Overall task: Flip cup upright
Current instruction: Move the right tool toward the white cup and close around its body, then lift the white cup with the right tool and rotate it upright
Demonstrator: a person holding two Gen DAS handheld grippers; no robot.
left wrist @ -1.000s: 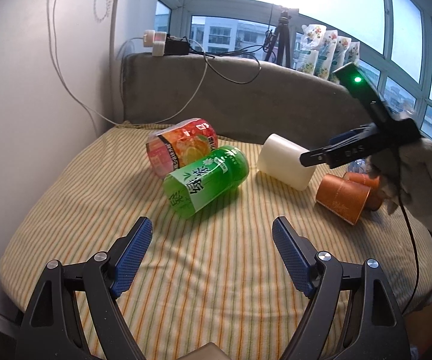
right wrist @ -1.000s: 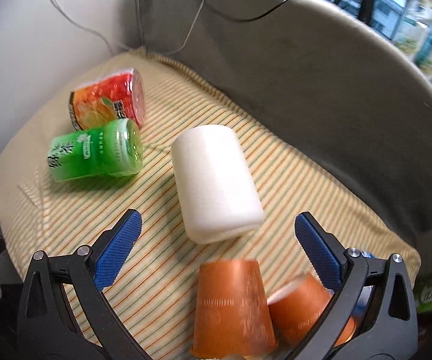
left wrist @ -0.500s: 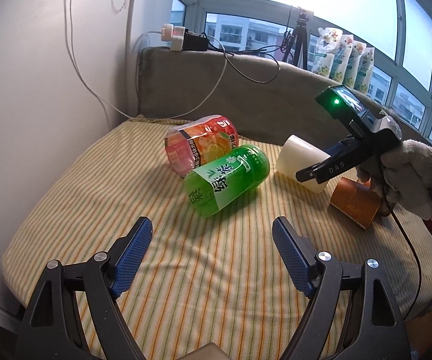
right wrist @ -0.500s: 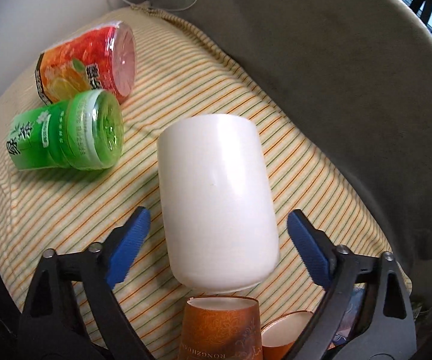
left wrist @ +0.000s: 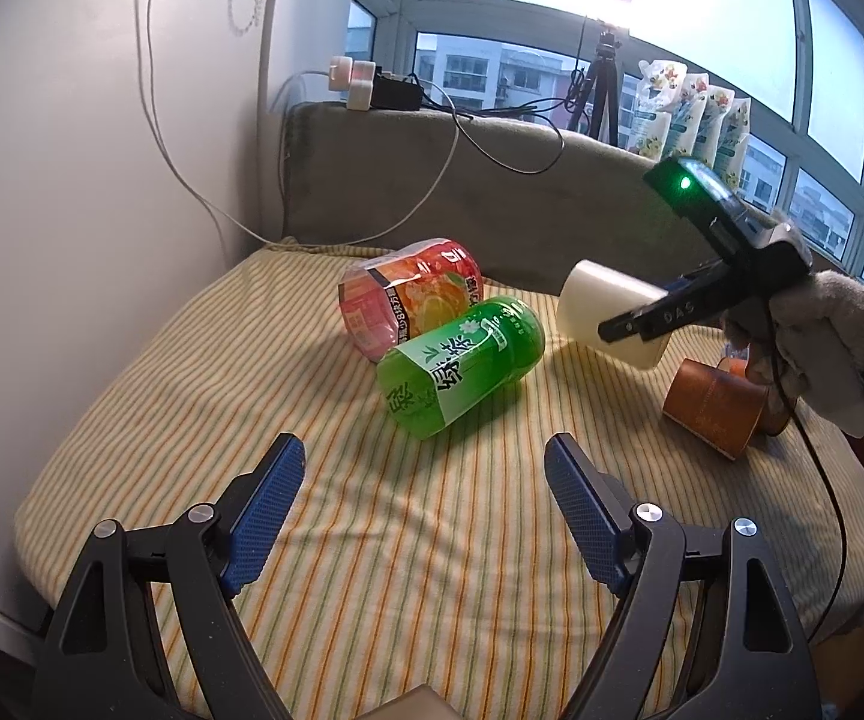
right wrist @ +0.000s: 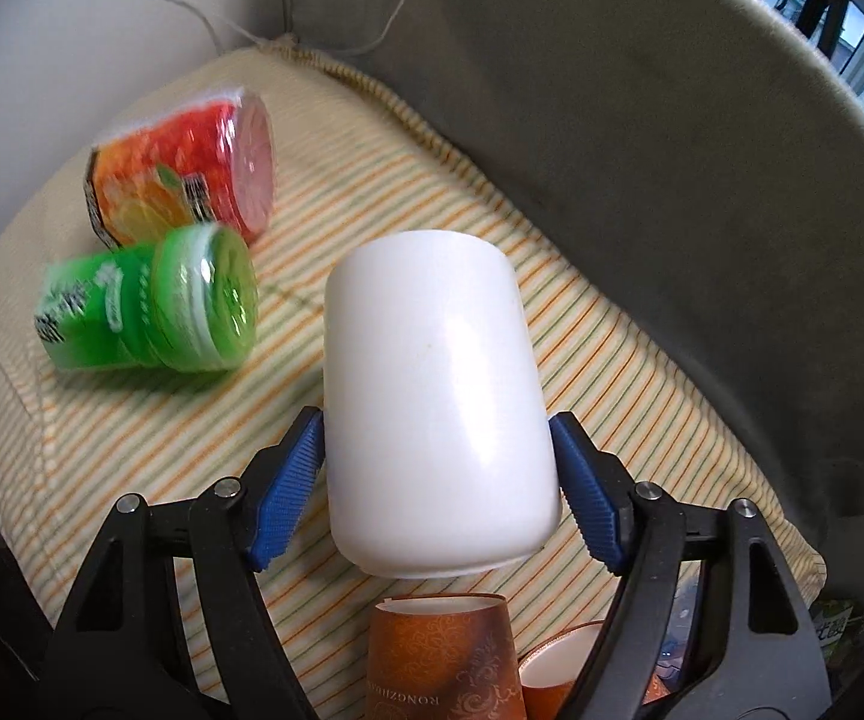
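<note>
The right gripper (right wrist: pixel 437 468) has its blue pads (right wrist: pixel 291 480) pressed against both sides of the white cup (right wrist: pixel 432 396), clamped on the lower half near the rim. The cup lies tipped over, closed base pointing away toward the grey backrest (right wrist: pixel 672 150), mouth facing back toward the gripper (its inside cannot be seen from either view). In the left wrist view the cup (left wrist: pixel 606 312) seems raised a little off the striped cushion (left wrist: pixel 312 408), gripped by the black tool in a gloved right hand (left wrist: pixel 822 348).

Just below the cup's rim, a brown paper cup (right wrist: pixel 441 654) lies on its side, open mouth toward the white cup, and a second brown cup (right wrist: pixel 558 669) sits beside it showing a white interior, nothing visible in it.

Over on the left, a green jar (right wrist: pixel 150 306) with a green screw lid lies on its side, touching a red and orange jar (right wrist: pixel 186 180) lying behind it. Both are sealed and wrapped in printed labels; contents hard to tell.

The left gripper (left wrist: pixel 426 510) hangs above the near part of the cushion with jaws spread wide, holding nothing, well apart from the green jar.
</note>
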